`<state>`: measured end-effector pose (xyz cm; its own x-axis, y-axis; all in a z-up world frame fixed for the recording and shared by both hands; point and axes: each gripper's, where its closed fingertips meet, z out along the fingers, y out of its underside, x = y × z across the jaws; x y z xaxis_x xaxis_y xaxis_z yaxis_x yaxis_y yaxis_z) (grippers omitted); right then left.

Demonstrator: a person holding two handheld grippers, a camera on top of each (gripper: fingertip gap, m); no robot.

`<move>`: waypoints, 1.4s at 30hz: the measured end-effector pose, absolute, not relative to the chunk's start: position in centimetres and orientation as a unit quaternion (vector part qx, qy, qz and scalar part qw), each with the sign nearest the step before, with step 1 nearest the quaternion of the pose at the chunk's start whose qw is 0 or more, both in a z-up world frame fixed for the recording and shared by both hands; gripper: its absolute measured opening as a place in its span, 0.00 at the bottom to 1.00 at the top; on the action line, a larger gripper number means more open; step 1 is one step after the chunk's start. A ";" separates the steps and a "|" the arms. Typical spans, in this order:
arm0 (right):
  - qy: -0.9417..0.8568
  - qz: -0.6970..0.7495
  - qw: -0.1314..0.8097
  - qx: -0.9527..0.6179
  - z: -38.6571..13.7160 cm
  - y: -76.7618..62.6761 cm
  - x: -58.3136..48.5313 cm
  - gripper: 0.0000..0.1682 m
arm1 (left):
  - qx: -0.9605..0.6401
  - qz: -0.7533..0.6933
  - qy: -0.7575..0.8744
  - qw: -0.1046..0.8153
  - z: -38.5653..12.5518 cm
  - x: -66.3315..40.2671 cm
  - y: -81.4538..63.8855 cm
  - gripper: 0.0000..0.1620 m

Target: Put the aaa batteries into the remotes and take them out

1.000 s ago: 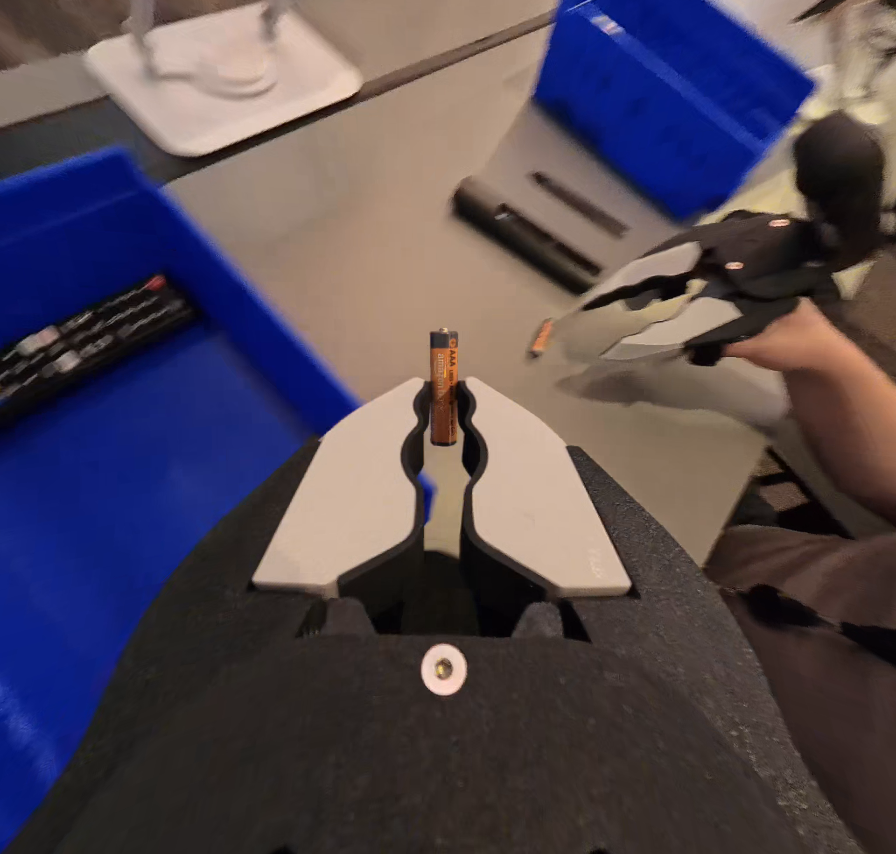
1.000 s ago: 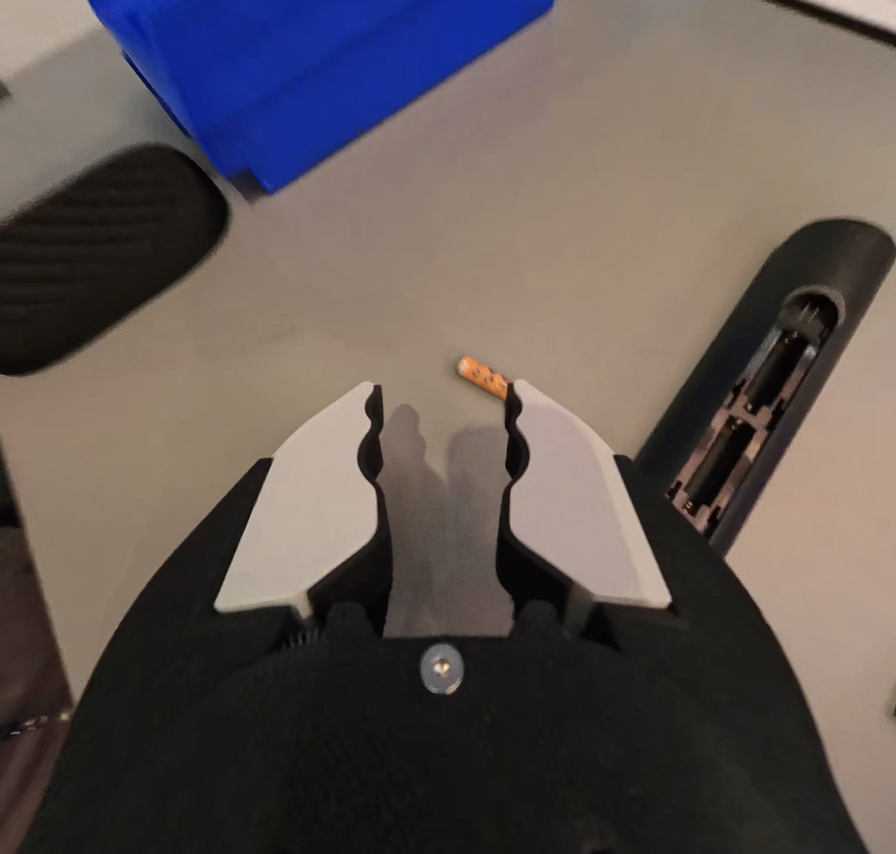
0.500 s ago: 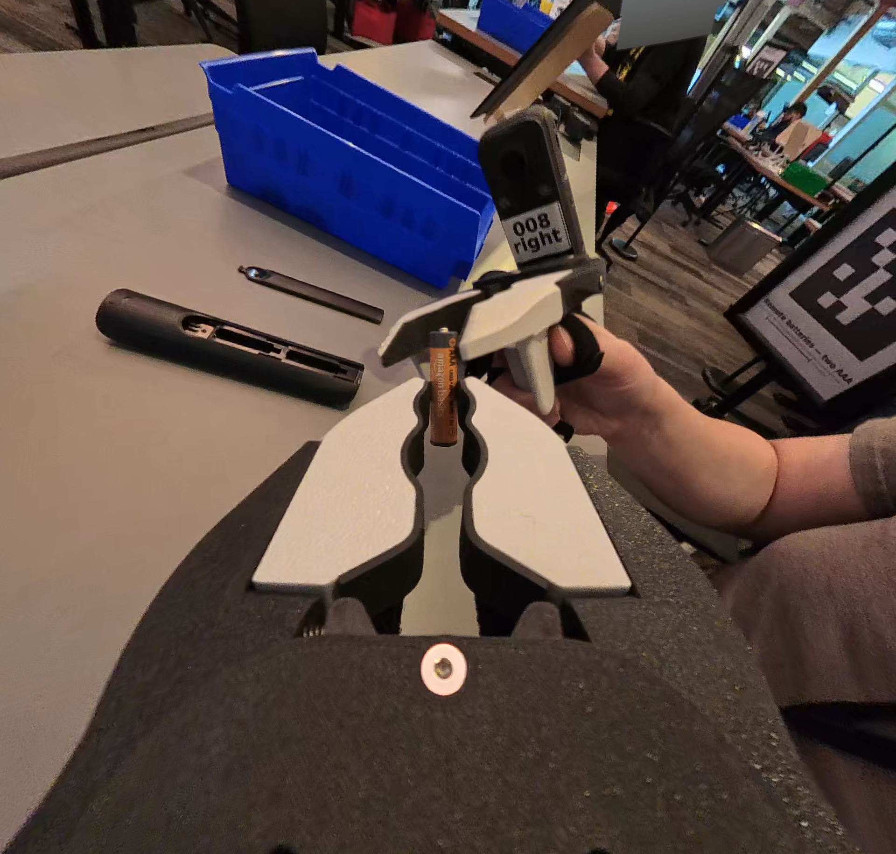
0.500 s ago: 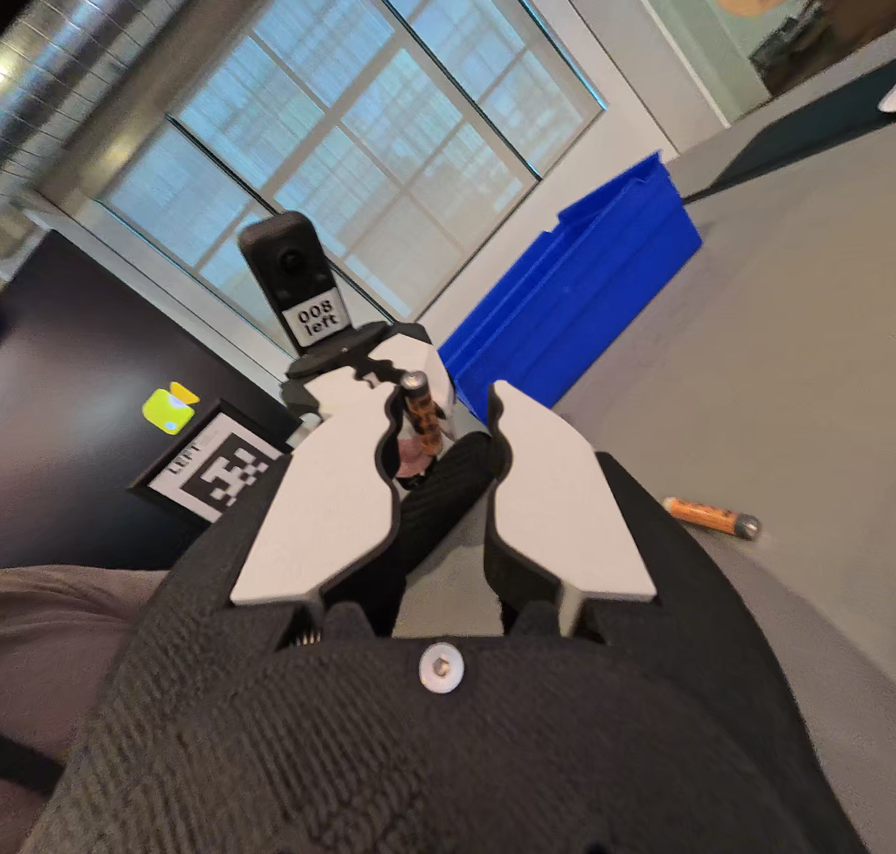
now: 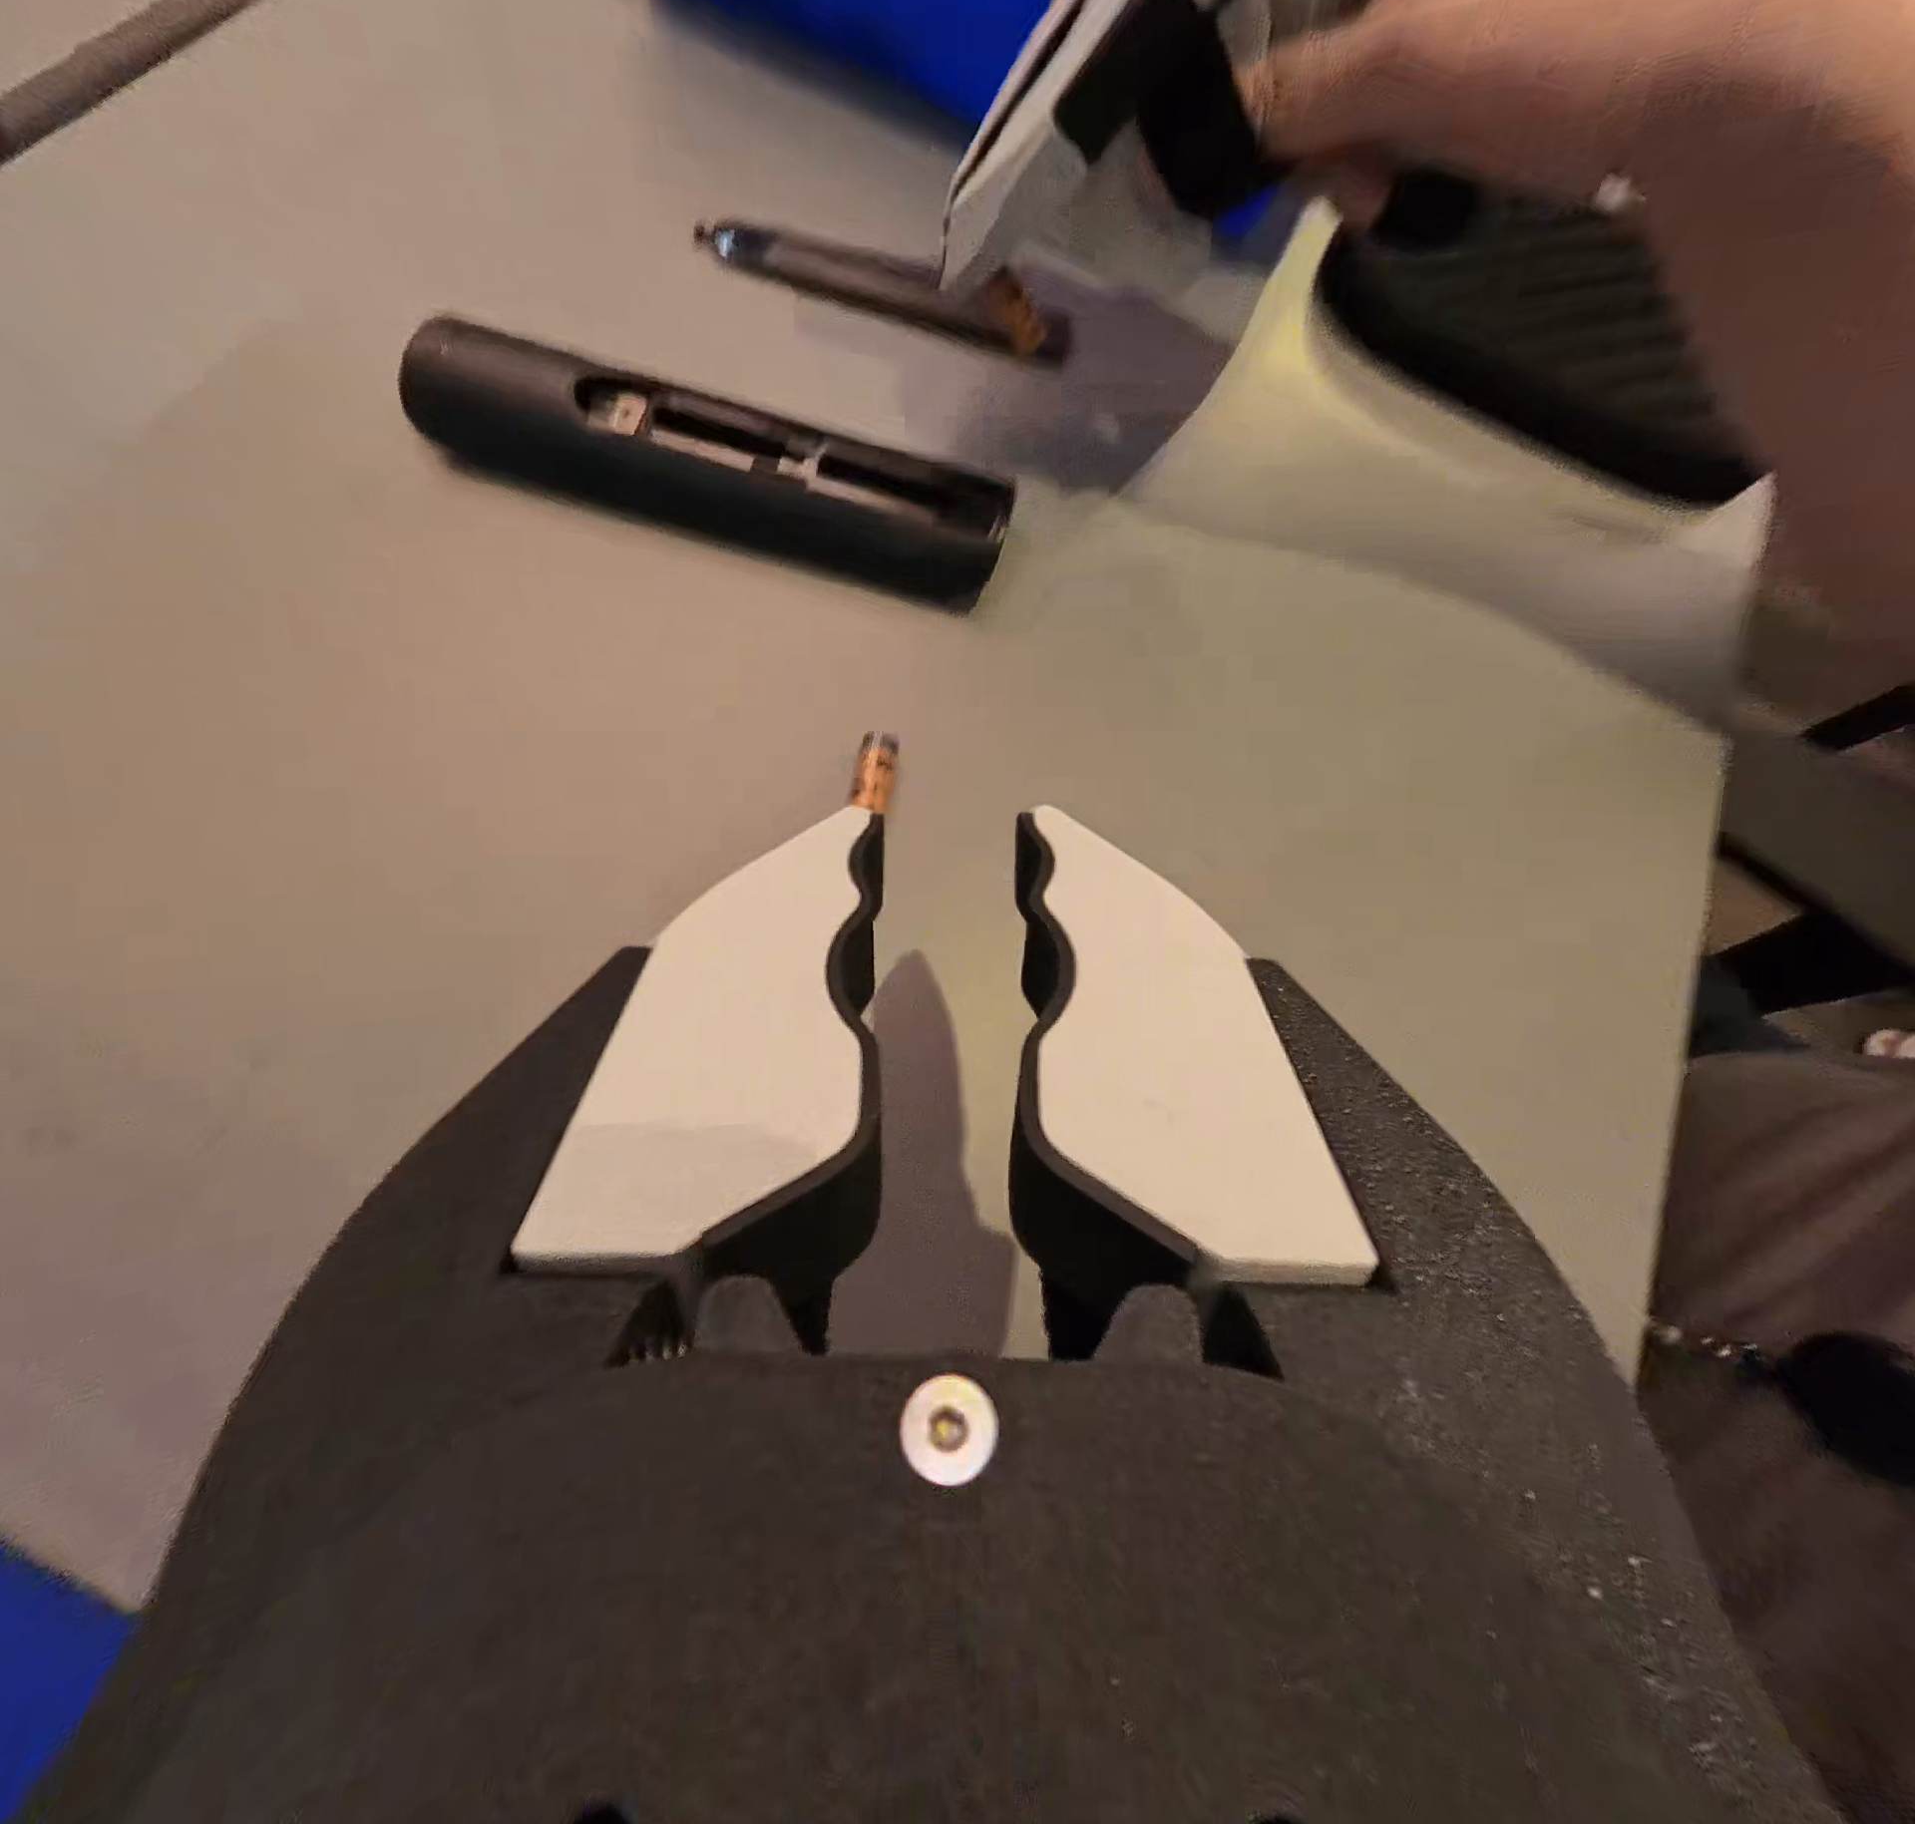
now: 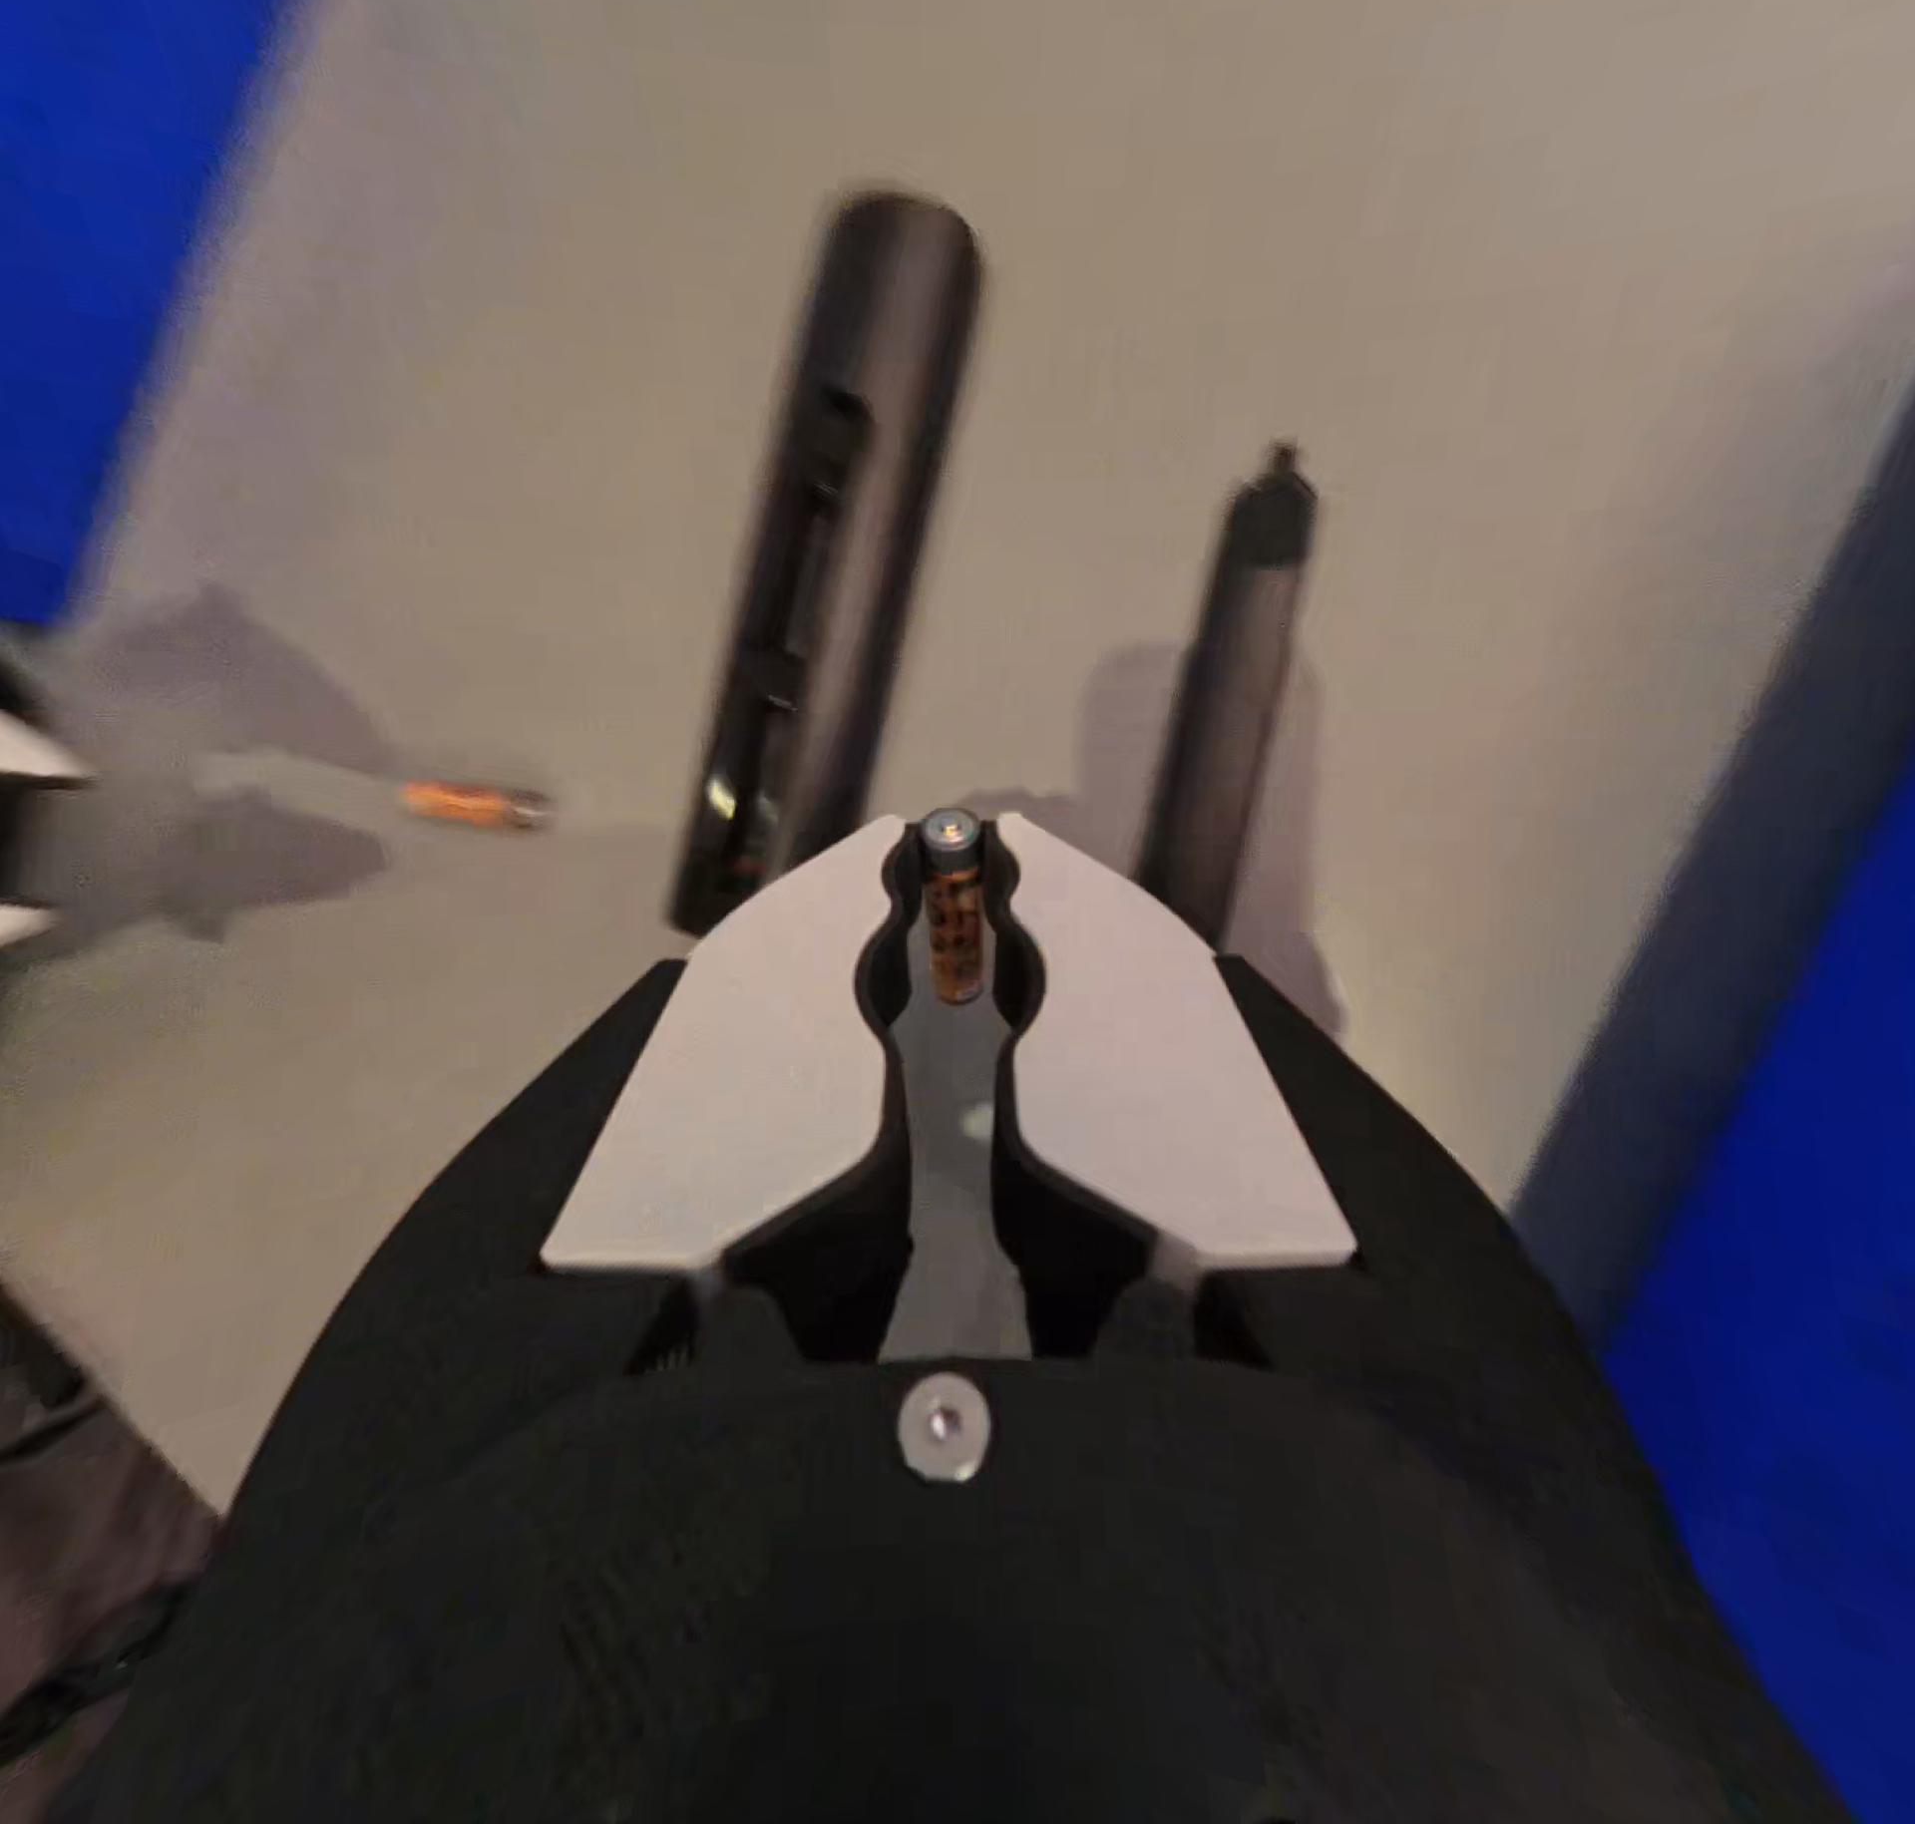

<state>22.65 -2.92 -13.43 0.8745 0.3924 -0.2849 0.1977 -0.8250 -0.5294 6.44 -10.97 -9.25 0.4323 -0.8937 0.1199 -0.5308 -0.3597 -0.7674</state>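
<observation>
Jaws: right gripper clamps battery; left gripper apart, table open.

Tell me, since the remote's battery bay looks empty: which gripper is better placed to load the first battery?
Right. The right gripper is shut on a battery, pointed at the open remote. The left gripper is open and empty beside the loose battery.

Left gripper: fingers spread apart, nothing between them, pointing down toward the table. Right gripper: fingers closed in, clamping a battery lengthwise at the tips. In the left wrist view the person's hand wraps the right gripper's handle, blurred, upper right.
</observation>
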 end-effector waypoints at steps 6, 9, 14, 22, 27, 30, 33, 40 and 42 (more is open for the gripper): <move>-0.191 0.110 0.162 -0.962 -16.8 -2.3 22.7 0.07 | -0.794 -0.167 0.513 0.280 -14.1 7.4 -9.4 0.18; -0.191 0.105 0.164 -0.962 -16.8 -1.9 22.7 0.07 | -0.799 -0.126 0.531 0.253 -15.6 7.6 -8.5 0.17; -0.180 0.109 0.221 -0.952 -15.9 -1.1 23.1 0.21 | -0.806 -0.147 0.529 0.221 -16.6 8.2 -8.5 0.06; -0.157 0.354 0.452 -0.803 -7.0 -5.4 15.8 0.25 | -0.799 -0.297 0.449 0.268 -13.4 9.6 -8.4 0.06; -0.072 0.511 0.460 -0.723 -4.9 -7.4 12.6 0.23 | -0.716 -0.464 0.370 0.366 -5.3 11.7 -8.8 0.06; -0.063 0.590 0.443 -0.672 -3.5 -7.7 11.9 0.16 | -0.707 -0.458 0.371 0.391 -4.2 12.1 -8.8 0.06; -0.075 0.645 0.416 -0.637 -2.4 -8.2 11.5 0.07 | -0.690 -0.467 0.402 0.379 -4.4 13.1 -9.8 0.07; -0.157 0.416 0.422 -0.790 -4.7 -4.1 15.7 0.07 | -0.718 -0.413 0.382 0.409 -4.7 11.9 -7.7 0.09; -0.187 0.270 0.340 -0.881 -8.1 -1.7 18.7 0.06 | -0.730 -0.380 0.381 0.421 -4.9 10.7 -7.2 0.09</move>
